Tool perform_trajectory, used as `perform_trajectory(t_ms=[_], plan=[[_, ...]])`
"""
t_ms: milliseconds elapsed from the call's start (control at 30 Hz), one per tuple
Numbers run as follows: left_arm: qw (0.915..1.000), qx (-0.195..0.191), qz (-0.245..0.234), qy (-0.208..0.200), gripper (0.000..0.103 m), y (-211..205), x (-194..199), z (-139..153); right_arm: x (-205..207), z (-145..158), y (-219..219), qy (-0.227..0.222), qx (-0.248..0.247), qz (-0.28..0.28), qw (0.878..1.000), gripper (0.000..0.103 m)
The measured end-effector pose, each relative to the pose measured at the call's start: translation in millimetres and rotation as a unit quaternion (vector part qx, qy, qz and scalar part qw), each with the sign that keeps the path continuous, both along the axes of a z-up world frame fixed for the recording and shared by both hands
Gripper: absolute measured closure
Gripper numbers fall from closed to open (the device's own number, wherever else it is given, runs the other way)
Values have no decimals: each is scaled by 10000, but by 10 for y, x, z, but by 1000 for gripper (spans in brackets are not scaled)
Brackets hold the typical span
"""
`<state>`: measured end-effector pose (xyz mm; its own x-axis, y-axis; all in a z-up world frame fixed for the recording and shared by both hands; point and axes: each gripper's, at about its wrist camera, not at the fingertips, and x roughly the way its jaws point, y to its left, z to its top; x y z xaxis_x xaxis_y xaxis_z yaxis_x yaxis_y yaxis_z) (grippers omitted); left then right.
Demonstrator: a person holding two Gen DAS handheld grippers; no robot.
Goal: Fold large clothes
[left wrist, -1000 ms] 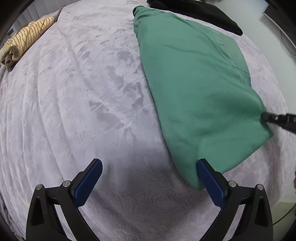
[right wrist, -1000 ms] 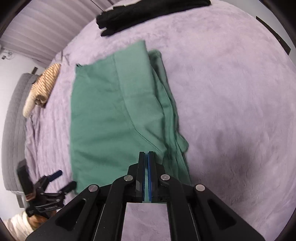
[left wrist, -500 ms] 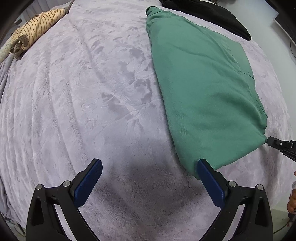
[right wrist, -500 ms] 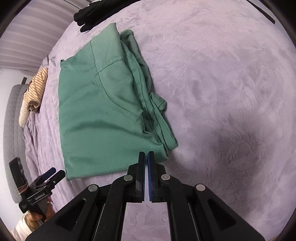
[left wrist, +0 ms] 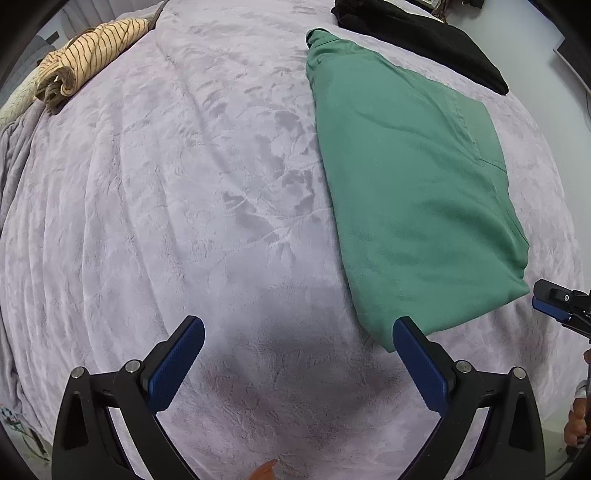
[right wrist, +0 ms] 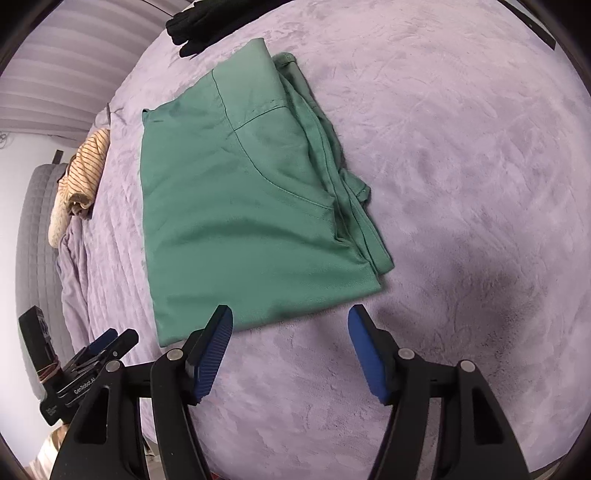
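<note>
A green garment (left wrist: 410,177) lies folded flat on the lilac bedspread (left wrist: 184,192); it also shows in the right wrist view (right wrist: 243,206). My left gripper (left wrist: 297,332) is open and empty just off the garment's near left corner. My right gripper (right wrist: 290,321) is open and empty just short of the garment's near edge. The right gripper shows at the right edge of the left wrist view (left wrist: 557,306), and the left gripper shows at the lower left of the right wrist view (right wrist: 110,341).
A black garment (left wrist: 417,33) lies at the far edge of the bed, past the green one. A tan striped garment (left wrist: 88,55) lies rolled at the far left. A grey headboard (right wrist: 37,221) stands at the left of the right wrist view.
My right gripper has let go of the green garment's corner, opened and pulled back. Both grippers have drawn away from the garment, which now lies flat.
</note>
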<state>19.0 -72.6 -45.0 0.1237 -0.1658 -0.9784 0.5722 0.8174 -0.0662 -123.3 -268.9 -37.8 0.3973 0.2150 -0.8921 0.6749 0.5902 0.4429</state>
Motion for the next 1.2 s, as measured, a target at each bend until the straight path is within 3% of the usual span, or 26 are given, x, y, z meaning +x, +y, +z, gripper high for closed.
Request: perform_trajectory(t_ms=[67, 500, 533, 700, 1000, 1200], plan=[[10000, 1, 16, 35, 1, -5, -3, -8, 15, 5, -1, 7, -28, 27, 10000, 24], [9999, 122, -109, 8, 1, -95, -12, -34, 95, 56, -104, -138, -103, 0, 9999, 13], [9999, 134, -108, 13, 1, -104, -11, -41, 109, 65, -111, -177, -101, 6, 9998, 1], [9997, 242, -96, 34, 1, -154, 10, -91, 213, 78, -119, -418, 97, 138, 9990, 0], [9992, 349, 175, 62, 1, -182, 265, -211, 369, 3, -274, -261, 272, 335, 9987, 0], [9985, -188, 199, 470, 1, -226, 494, -284, 421, -13, -554, -374, 247, 293, 9986, 0]])
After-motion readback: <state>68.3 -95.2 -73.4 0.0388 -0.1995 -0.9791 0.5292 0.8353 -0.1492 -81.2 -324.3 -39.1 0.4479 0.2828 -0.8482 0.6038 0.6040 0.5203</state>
